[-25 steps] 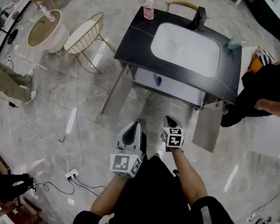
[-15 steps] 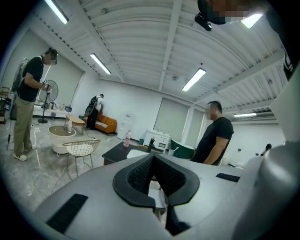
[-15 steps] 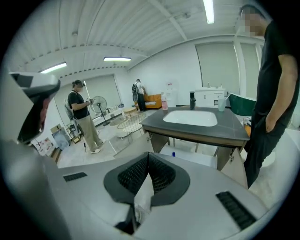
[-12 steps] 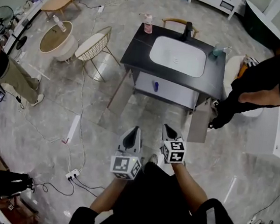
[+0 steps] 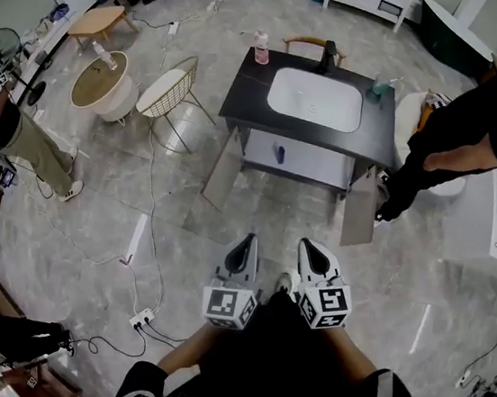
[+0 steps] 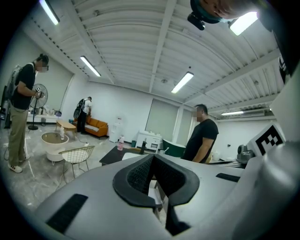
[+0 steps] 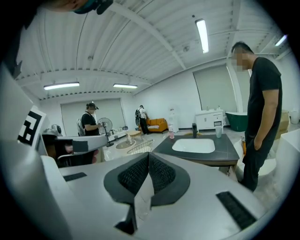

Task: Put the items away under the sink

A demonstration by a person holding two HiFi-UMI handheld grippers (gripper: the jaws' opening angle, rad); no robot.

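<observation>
Left gripper (image 5: 244, 249) and right gripper (image 5: 311, 254) are hovering side by side, well in front of the sink vanity (image 5: 245, 84). Each is holding its jaws pressed together with nothing between them. A pink bottle (image 5: 261, 48) is standing on the vanity's back left corner, and a pale teal cup (image 5: 379, 86) is sitting near its back right corner. A small blue item (image 5: 279, 154) is showing on the vanity's front panel. Two cabinet doors (image 5: 223, 170) are hanging open at the vanity's front corners. A person in black (image 5: 465, 140) is standing just beside the vanity's right end.
</observation>
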